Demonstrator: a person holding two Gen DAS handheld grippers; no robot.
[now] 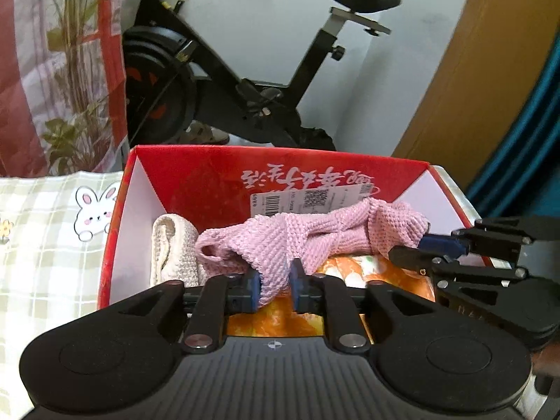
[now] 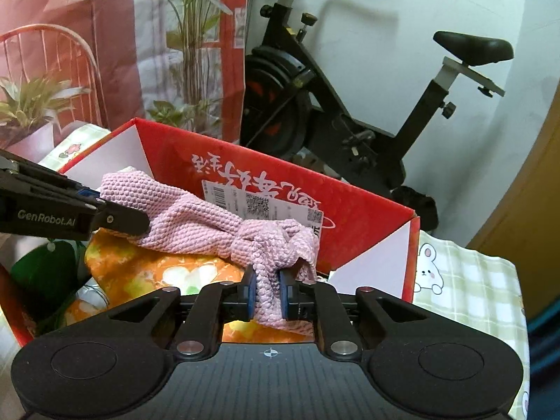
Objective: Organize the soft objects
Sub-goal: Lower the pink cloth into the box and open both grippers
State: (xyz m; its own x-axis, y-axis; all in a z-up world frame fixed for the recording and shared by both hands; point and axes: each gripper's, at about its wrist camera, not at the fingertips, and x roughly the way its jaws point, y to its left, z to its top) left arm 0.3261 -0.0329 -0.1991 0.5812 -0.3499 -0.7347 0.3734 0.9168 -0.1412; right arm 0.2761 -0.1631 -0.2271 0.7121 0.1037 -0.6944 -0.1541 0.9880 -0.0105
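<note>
Inside red box [image 1: 196, 178]: pink knit cloth [image 1: 280, 241], cream towel [image 1: 171, 252], orange fabric [image 1: 385, 273].

Pink cloth [image 1: 280, 241], a coarse, nubbly knit, matt all over. Beside it a cream towel [image 1: 173, 252], soft and ribbed. The red box [image 1: 224, 175] is glossy printed card, plain white inside. Orange floral fabric [image 2: 147, 269] underneath looks smooth. Gripper bodies: matt black plastic.

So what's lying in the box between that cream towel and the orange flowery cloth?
The pink knitted cloth, draped over both inside the red box; the left wrist view shows it best.
</note>
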